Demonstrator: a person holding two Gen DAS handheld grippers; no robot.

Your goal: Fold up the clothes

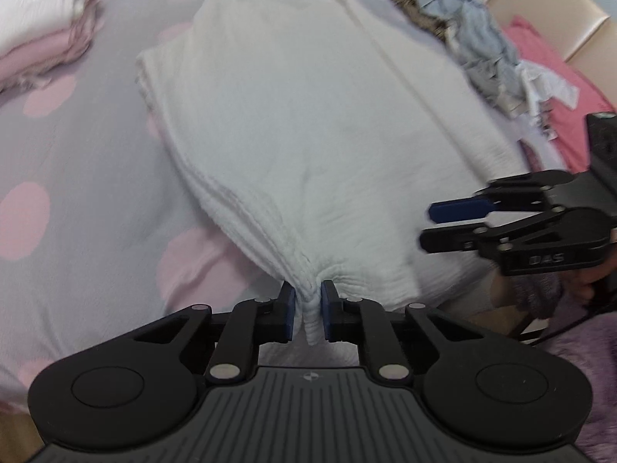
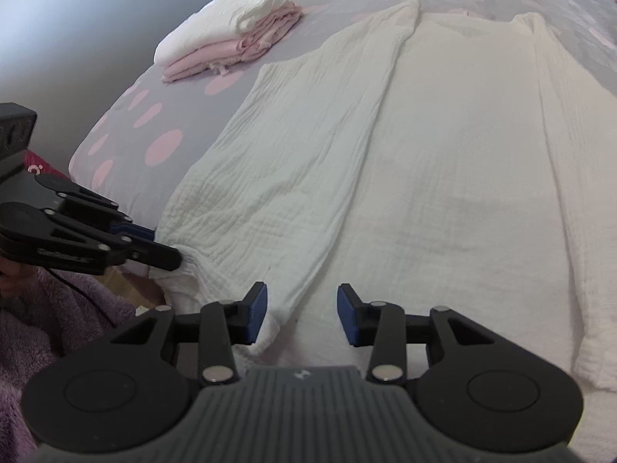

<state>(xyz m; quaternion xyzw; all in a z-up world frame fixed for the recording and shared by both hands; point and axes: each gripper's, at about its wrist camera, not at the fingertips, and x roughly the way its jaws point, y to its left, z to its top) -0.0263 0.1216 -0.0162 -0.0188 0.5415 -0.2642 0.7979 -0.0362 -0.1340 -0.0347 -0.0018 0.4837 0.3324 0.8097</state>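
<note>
Left wrist view: the left gripper [image 1: 308, 310] pinches the near hem of the white muslin garment [image 1: 308, 108] spread mid-frame on the dotted bedsheet [image 1: 77, 154].

Right wrist view: the right gripper [image 2: 302, 314] gapes over the hem, ungripped. Probably mid-fold; next it must clamp its corner.

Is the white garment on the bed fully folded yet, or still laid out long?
Partly folded: the white garment lies long, both sides turned inward. The left claw pinches its bunched hem; the right claw is open.
</note>
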